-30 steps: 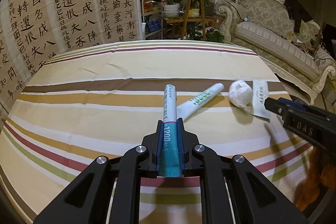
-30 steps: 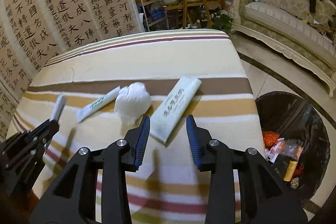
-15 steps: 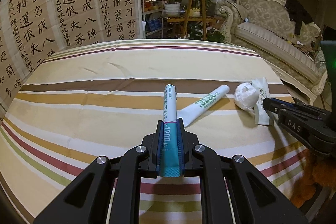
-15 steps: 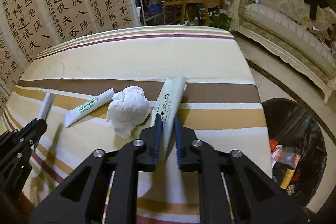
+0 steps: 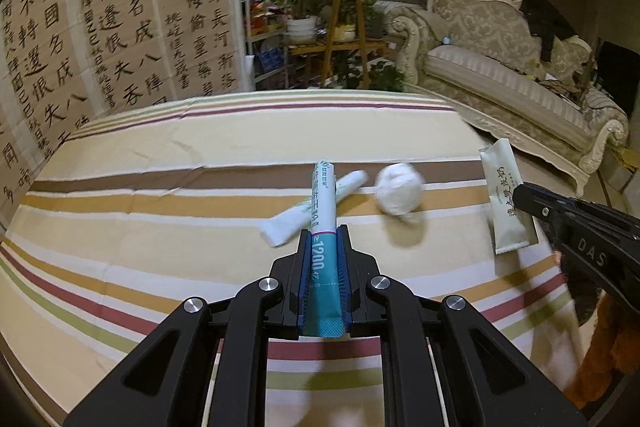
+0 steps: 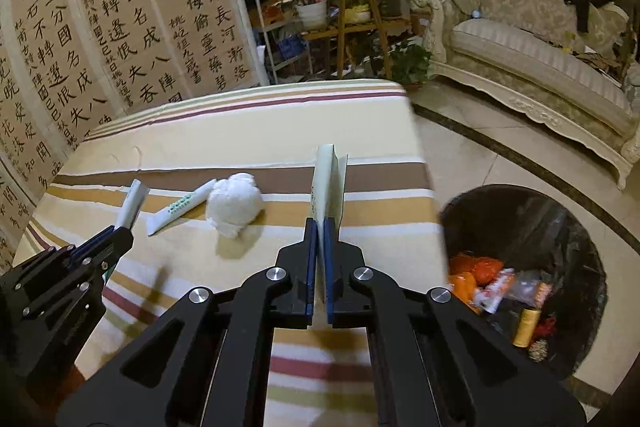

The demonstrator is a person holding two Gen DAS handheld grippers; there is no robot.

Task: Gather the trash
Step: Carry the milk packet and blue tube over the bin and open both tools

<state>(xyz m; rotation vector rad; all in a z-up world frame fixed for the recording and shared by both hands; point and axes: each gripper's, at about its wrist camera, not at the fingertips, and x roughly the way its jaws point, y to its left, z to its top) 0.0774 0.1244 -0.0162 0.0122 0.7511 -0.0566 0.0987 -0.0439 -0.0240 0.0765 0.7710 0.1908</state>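
Hand-held grippers each clamped on trash above the striped surface [image 5: 160,163].
Left hand-held gripper [image 5: 323,247] pinches a teal-and-white tube [image 5: 322,219]; right hand-held gripper [image 6: 320,239] pinches a pale sachet [image 6: 329,187]; a tissue ball [image 6: 234,203] lies on the cloth.

The room is dim and warm, the far corners by the sofa [image 5: 516,67] sinking into murk. Light falls from above onto the striped table [image 5: 160,187], so the crumpled white wad [image 6: 234,203] throws a soft shadow toward the near edge. Both views bulge like a fishbowl, black at the corners, the calligraphy panels [image 6: 120,27] bending. The table's right edge and the bin [image 6: 528,267] smear slightly; the near black frames stay sharp.
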